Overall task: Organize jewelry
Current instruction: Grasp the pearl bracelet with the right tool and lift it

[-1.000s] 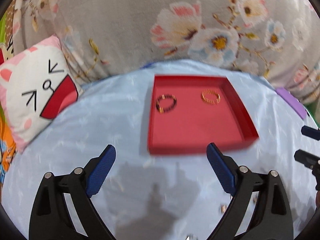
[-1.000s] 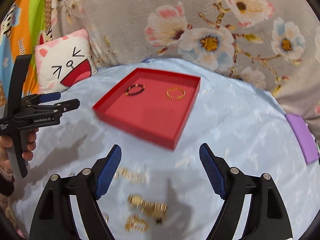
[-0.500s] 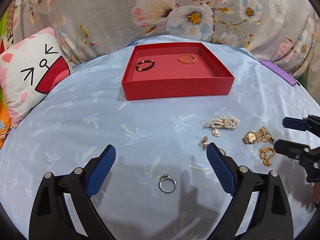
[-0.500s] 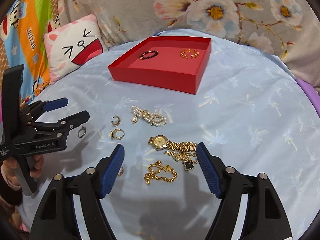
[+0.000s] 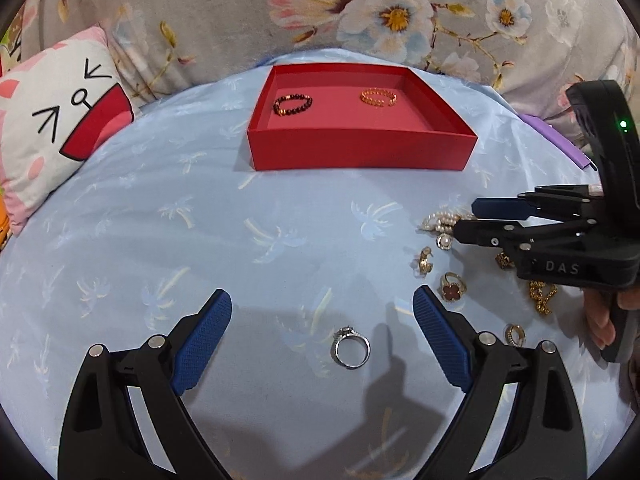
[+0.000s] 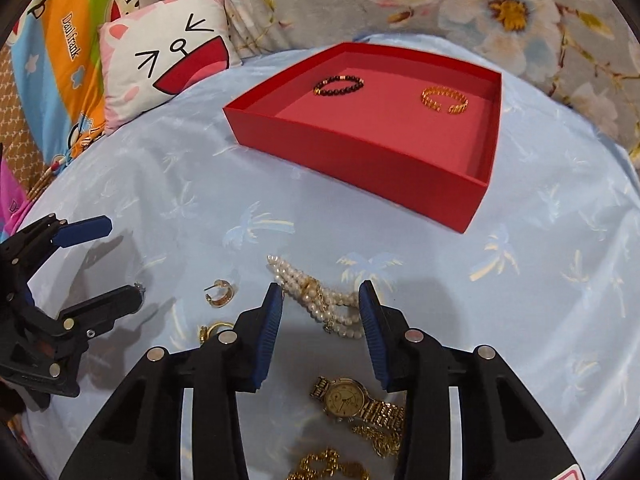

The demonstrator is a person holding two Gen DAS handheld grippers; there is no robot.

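My right gripper is low over the blue cloth. Its jaws are closing, with the pearl bracelet lying between the blue pads and still resting on the cloth. My left gripper is open, and a silver ring lies on the cloth just below its fingertips. The red tray stands at the back and holds a dark bead bracelet and a gold bracelet. In the left wrist view the right gripper reaches in from the right over the pearl bracelet.
Loose pieces lie around the pearls: a gold watch, a gold chain, a hoop earring, a red-stone ring, a small earring. A cat pillow lies at left. Floral fabric rises behind the tray.
Both grippers have come down close to the cloth. The right one slid forward from the watch to straddle the pearl bracelet and narrowed its jaws. The left stays wide over the silver ring.
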